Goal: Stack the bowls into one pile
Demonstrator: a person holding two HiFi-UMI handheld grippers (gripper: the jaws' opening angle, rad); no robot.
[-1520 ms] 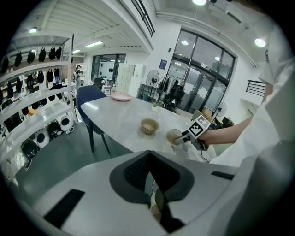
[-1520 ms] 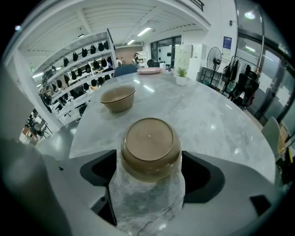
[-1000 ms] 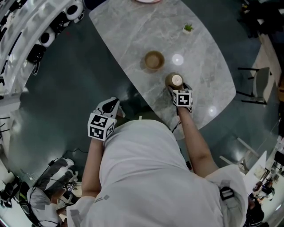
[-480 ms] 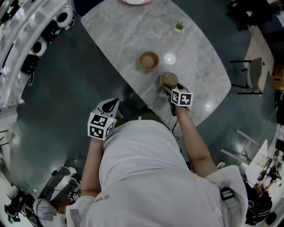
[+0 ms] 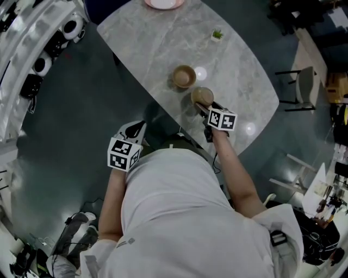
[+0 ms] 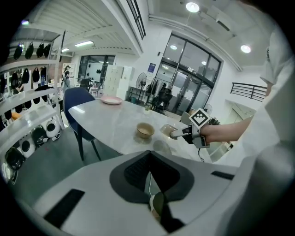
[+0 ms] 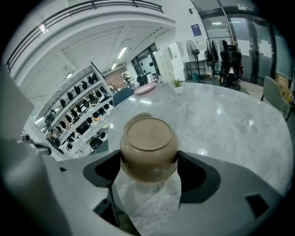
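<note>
Two tan bowls are over the grey marble table (image 5: pixel 239 70). One bowl (image 5: pixel 184 76) stands upright on the tabletop. The other bowl (image 5: pixel 202 96) is just to its near right, and my right gripper (image 5: pixel 209 107) is shut on it. In the right gripper view this held bowl (image 7: pixel 149 146) fills the space between the jaws, its flat round face toward the camera; the standing bowl's rim (image 7: pixel 138 116) peeks out behind it. My left gripper (image 5: pixel 137 129) hangs off the table beside the person's body, jaws shut with nothing between them (image 6: pixel 150 184).
A pink plate (image 5: pixel 163 3) and a small potted plant (image 5: pixel 217 35) sit at the table's far end. A chair (image 5: pixel 302 87) stands to the right, and shelves of gear (image 5: pixel 32 49) line the left. A blue chair (image 6: pixel 78 99) stands at the table's left end.
My right gripper has carried its bowl leftward, closer to the standing bowl. The left gripper has stayed where it was.
</note>
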